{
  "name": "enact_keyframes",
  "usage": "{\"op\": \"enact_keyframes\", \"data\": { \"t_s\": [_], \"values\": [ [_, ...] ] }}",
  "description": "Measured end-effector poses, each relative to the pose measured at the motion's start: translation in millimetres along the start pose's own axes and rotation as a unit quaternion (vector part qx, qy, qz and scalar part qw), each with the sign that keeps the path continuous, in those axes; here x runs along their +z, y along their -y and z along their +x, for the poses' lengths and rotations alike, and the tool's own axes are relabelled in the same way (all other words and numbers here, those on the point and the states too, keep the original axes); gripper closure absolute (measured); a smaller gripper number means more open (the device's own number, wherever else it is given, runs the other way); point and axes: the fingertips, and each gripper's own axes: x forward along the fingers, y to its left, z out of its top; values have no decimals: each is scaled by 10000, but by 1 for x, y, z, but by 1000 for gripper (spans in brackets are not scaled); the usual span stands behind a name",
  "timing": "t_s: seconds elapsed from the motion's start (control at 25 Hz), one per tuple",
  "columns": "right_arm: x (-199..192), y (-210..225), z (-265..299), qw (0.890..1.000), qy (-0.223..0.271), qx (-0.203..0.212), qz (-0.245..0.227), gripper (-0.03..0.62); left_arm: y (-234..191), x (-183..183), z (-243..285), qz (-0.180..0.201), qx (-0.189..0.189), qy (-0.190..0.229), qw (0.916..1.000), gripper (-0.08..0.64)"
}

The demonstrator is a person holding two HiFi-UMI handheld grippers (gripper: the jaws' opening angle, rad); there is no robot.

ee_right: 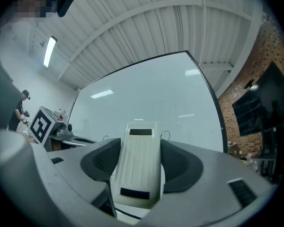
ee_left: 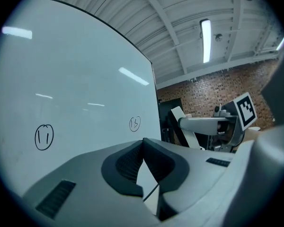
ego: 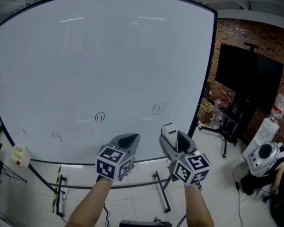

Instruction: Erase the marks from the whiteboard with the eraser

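Right tongs clamped on white eraser; left tongs pressed together; whiteboard bears circled marks.

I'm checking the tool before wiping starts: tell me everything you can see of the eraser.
The eraser is a cream-white oblong block, seemingly plastic, with fine lengthwise ribs on top and a dark rectangular patch near each end. The right gripper is shut on it, dark jaw pads pressing its two long sides; nothing else touches it. It sticks out past the jaws, pointing toward the lower part of the whiteboard, apparently short of the surface. Its wiping face is hidden.
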Motion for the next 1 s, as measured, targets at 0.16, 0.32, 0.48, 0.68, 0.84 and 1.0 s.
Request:
{"op": "enact_keyframes", "data": {
  "t_s": [0.16,0.32,0.48,0.68,0.84,1.0],
  "values": [
    [-16,-6,-1,9998,-131,17,123,333,4,-11,-4,-78,-43,-78,9999,560],
    [-21,-10,-1,9997,-181,63,139,333,8,-17,-5,-125,-43,-105,9999,560],
    [-21,-16,4,9996,-209,144,112,333,7,-19,-5,-147,-53,-99,9998,560],
    [-23,-21,8,9994,-265,237,38,333,4,-22,-3,-227,-38,-80,9997,560],
    [-23,-20,8,9994,-285,213,-27,333,5,-24,-1,-248,-60,-80,9996,560],
    [-21,-19,10,9994,-271,191,-88,336,7,-22,1,-254,-95,-58,9996,560]
  ]
}}
